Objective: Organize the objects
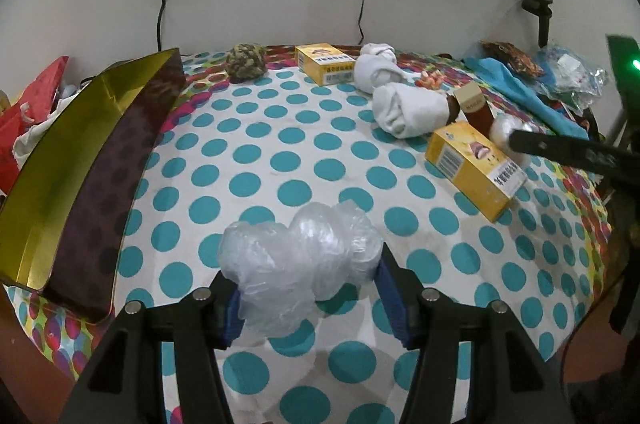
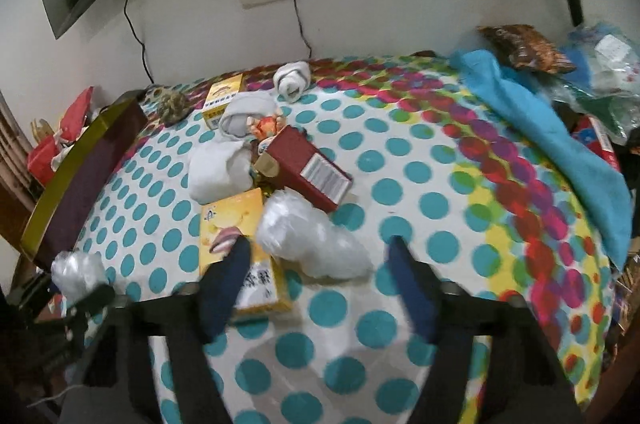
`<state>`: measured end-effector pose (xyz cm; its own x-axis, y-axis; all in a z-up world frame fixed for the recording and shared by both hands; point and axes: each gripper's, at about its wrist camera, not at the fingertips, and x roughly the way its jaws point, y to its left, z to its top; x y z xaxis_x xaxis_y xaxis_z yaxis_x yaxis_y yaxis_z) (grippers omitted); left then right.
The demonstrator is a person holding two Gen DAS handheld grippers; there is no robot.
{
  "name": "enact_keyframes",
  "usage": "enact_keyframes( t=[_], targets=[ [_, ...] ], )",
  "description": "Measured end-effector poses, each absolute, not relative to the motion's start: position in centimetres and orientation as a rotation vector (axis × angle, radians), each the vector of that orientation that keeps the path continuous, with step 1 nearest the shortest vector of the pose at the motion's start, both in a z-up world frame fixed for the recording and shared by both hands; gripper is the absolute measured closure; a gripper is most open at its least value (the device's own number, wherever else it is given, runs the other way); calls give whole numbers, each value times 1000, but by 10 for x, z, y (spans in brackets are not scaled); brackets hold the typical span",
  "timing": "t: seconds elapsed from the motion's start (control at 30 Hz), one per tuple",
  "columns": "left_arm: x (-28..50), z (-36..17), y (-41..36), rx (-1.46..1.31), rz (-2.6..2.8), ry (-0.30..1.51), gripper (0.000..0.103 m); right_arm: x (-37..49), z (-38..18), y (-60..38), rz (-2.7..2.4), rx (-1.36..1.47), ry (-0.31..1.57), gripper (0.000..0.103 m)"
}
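1. The left gripper [image 1: 308, 288] is pinching a crumpled clear plastic bag [image 1: 300, 264] between its blue pads, low in the middle of the left wrist view, above the dotted tablecloth [image 1: 280, 152].
2. The right gripper [image 2: 320, 264] is standing spread with nothing between its fingers, just in front of a second plastic bag [image 2: 312, 240] in the middle of the right wrist view.
3. Beside that bag are lying a yellow box [image 2: 240, 244], a red box [image 2: 308, 168] and rolled white socks [image 2: 224, 168].
4. At the left edge of the left wrist view a gold-lined box [image 1: 60, 160] is waiting, and nothing shows inside it.
5. The sorting seems to be only beginning: one bag is lifted, and nearly all objects are still lying scattered.
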<state>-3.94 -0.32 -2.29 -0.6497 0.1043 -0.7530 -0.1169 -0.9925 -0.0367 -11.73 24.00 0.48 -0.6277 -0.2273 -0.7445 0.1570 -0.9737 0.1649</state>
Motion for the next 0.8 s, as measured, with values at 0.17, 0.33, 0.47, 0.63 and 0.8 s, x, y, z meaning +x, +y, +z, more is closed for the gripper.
enact_keyframes(
  t=[0.17, 0.33, 0.47, 0.63, 0.8],
  targets=[
    [-35, -27, -4, -1271, 2743, 13, 45, -126, -4, 226, -2648, 1213, -75, 58],
    [-34, -26, -5, -1263, 2752, 16, 45, -129, -3, 229, -2651, 1193, -115, 86],
    [-33, -25, -4, -1263, 2746, 10, 45, -125, -1, 231, -2671, 1183, -103, 86],
    [-31, -25, -4, -1259, 2749, 11, 45, -117, 5, 234, -2671, 1160, -69, 92],
    [-33, -23, -11, -1262, 2773, -16, 45, -103, 11, 243, -2684, 1147, -135, 95]
  ],
)
